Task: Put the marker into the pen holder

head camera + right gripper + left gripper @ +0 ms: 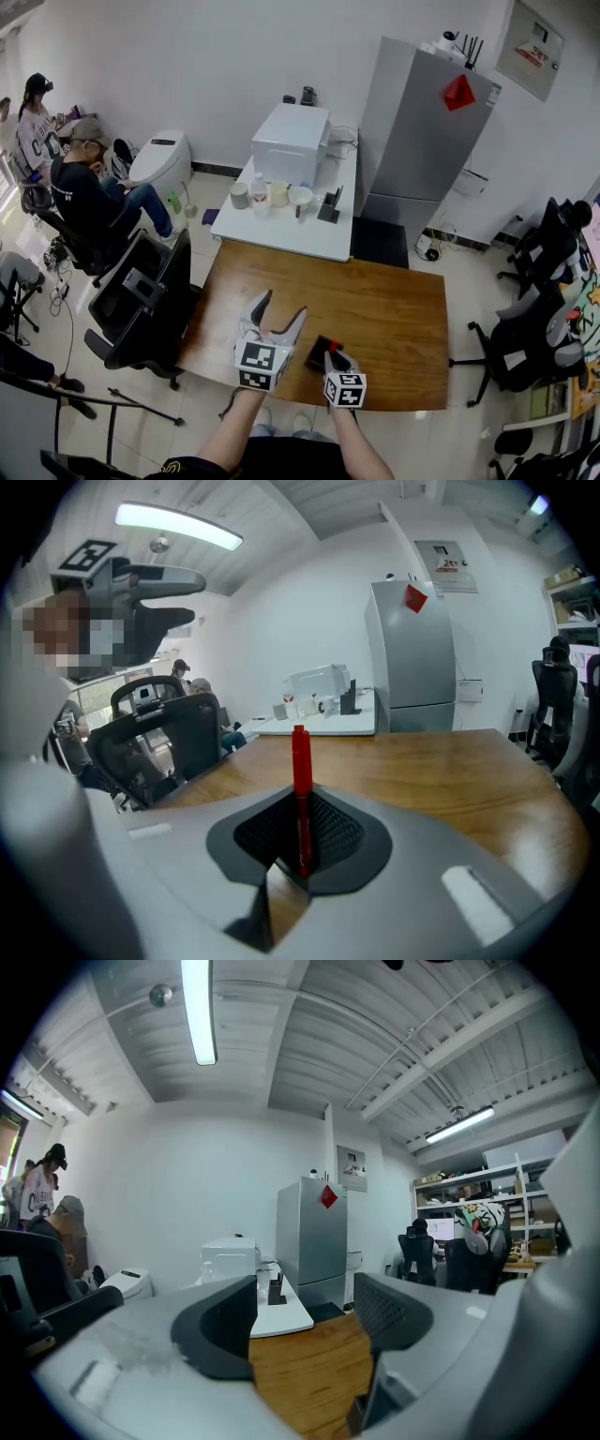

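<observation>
The red marker (301, 778) stands upright between the pads of my right gripper (302, 847), which is shut on it. In the head view only the red tip of the marker (334, 346) shows, above my right gripper (335, 354), low over the near edge of the wooden table (375, 300). A black square pen holder (319, 354) sits on the table right beside that gripper, on its left. My left gripper (283, 306) hangs just left of the holder, its jaws wide apart and empty. In its own view my left gripper (305, 1321) frames only bare table.
A white side table (300, 234) beyond the wooden one carries cups, a bottle and a white box (291, 141). A grey fridge (422, 131) stands behind it. A black office chair (141, 300) is at the table's left edge. People sit at far left, more chairs at right.
</observation>
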Motion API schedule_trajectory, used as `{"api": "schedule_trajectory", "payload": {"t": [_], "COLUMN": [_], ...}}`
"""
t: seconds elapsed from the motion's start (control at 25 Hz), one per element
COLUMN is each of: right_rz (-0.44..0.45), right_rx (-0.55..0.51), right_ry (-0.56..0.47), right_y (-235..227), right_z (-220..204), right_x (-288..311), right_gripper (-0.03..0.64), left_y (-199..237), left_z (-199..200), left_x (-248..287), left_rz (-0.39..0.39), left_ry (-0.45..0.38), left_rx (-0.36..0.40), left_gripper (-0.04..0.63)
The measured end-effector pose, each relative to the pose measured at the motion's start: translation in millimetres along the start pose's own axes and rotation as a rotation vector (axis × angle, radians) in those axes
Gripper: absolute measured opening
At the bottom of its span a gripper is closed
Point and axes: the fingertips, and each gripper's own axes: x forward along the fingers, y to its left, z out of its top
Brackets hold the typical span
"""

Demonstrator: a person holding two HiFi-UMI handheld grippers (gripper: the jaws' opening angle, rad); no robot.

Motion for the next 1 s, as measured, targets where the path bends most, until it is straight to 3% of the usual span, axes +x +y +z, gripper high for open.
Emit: {"api": "schedule_trajectory", "payload": {"t": [0.24, 0.36, 0.44, 0.56, 0.68, 0.76, 0.88, 1.0], "right_rz": [-0.010, 0.015, 0.026, 0.034, 0.037, 0.035, -0.008, -0.020], "right_rx": [0.007, 0.015, 0.022, 0.034, 0.029, -0.034, -0.156, -0.155], "right_ry": [0.097, 0.098, 0.071, -0.049, -0.228, -0.331, -0.446, -0.545], "right_y": [-2, 1, 1, -2, -5, -3, -4, -4], "right_z": [-20, -20, -10, 29, 96, 143, 200, 235], "right_x": [2, 2, -2, -18, -46, -69, -108, -145], "right_gripper": [0.057, 0.188, 0.227, 0.244, 0.244, 0.251, 0.319, 0.328], "left_y": [-5, -5, -6, -9, -11, -12, -19, -25], "left_z": [-10, -9, -11, -7, -2, 2, 13, 23], "left_x": [-2, -4, -5, -9, -14, -19, -28, -42], "left_rz": [-0.005, 0.002, 0.007, 0.016, 0.035, 0.052, 0.079, 0.097], "left_ry": [0.010, 0.008, 0.010, 0.004, -0.011, -0.025, -0.050, -0.070], "left_rx": [0.007, 0.002, -0.003, -0.029, -0.023, -0.014, -0.010, 0.014], "left_gripper": [0.324, 0.324, 0.324, 0.324, 0.324, 0.324, 0.324, 0.324]}}
